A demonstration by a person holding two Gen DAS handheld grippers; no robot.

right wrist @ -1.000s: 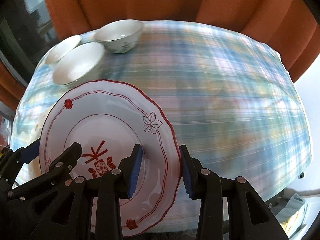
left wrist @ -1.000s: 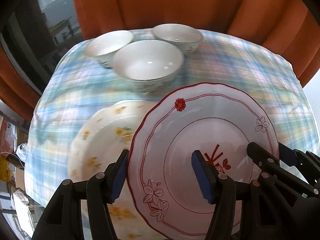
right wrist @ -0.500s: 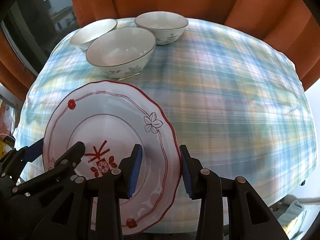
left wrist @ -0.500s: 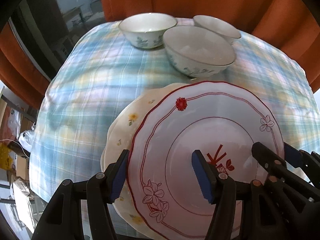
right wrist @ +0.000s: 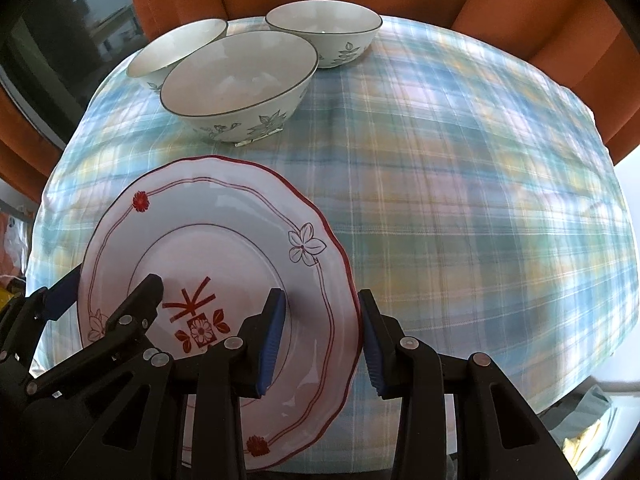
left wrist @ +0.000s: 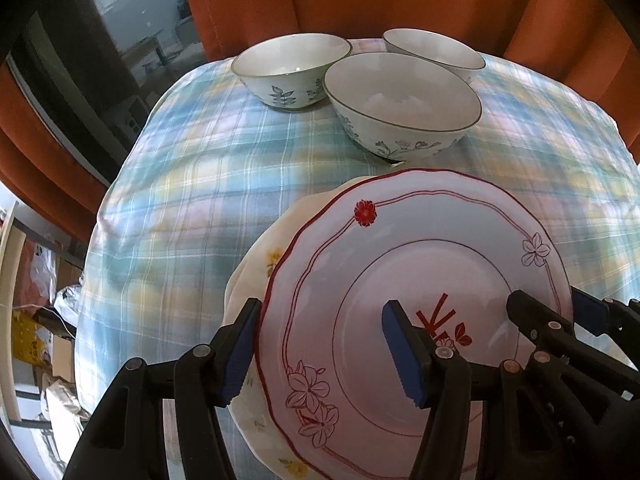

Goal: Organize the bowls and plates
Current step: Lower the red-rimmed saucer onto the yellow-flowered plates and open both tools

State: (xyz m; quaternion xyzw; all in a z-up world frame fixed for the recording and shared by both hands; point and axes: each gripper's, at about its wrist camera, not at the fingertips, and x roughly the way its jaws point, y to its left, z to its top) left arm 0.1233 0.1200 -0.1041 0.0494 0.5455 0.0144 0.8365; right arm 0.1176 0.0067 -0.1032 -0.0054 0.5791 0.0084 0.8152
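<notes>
Both grippers — left (left wrist: pixel 320 348), right (right wrist: pixel 320 340) — clamp the red-rimmed plate (left wrist: pixel 420 272), now carried over the yellow-flowered plate (left wrist: pixel 256 272) — stacking looks imminent.

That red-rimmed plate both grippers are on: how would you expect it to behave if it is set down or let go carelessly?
The red-rimmed plate looks like glazed ceramic, so probably rigid and chip-prone. Its glossy surface could slip in the left gripper and right gripper, which hold only opposite rims. Above the yellow-flowered plate, it would likely clatter if dropped.

both wrist views look steeply down, sharing the red-rimmed plate (left wrist: pixel 420 280).
</notes>
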